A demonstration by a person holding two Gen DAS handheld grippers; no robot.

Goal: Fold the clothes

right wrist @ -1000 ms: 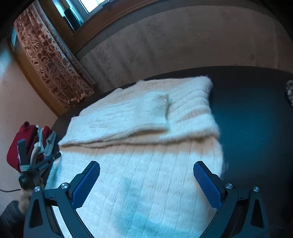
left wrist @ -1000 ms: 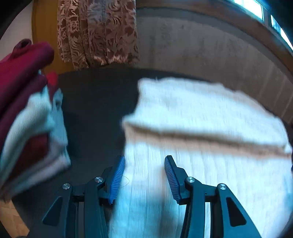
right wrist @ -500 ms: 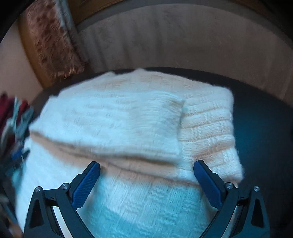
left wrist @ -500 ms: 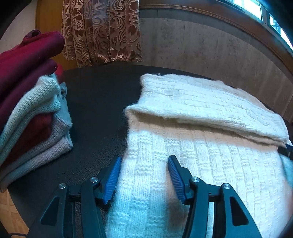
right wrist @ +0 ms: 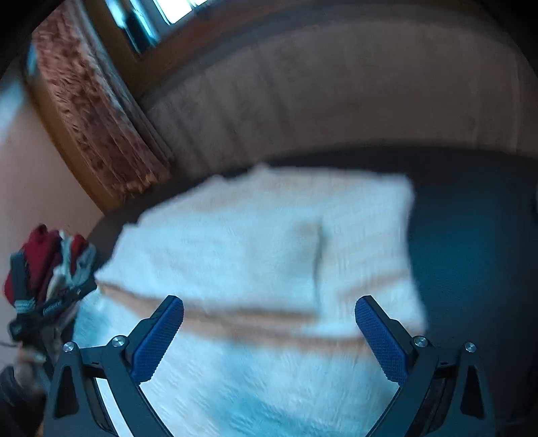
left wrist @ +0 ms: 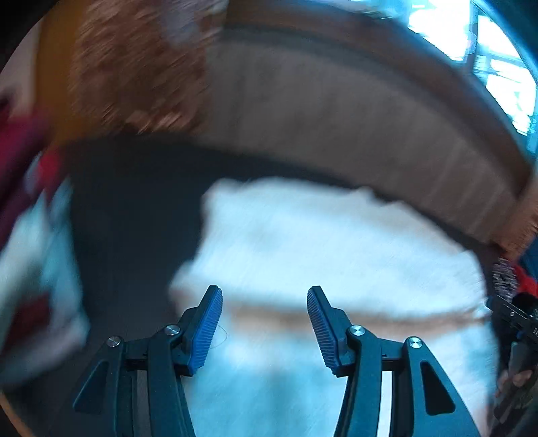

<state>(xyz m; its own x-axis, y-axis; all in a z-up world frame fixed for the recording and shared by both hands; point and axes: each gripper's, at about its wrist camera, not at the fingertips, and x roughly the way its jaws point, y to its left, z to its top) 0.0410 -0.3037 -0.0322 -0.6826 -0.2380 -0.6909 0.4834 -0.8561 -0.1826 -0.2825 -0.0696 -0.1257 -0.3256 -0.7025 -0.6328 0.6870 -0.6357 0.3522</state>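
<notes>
Nearest, the left gripper [left wrist: 264,322] and the right gripper [right wrist: 269,339] both stood with jaws apart and nothing between them — poised over the near part of the white knit sweater [right wrist: 255,255], likely to take its near edge. The sweater lay on the dark table [right wrist: 470,242], its far part already doubled over. Further left, the stack of folded clothes [left wrist: 30,255] sat apart. Blur hid knit detail and edges.

This looks like a room in a home. A brown curtain [right wrist: 101,134] with a leaf pattern hangs by a window [right wrist: 168,10] with a wood frame. A pile of clothes [right wrist: 50,259] sits on a dark tabletop [right wrist: 470,235] beside a white sweater [right wrist: 269,242].
</notes>
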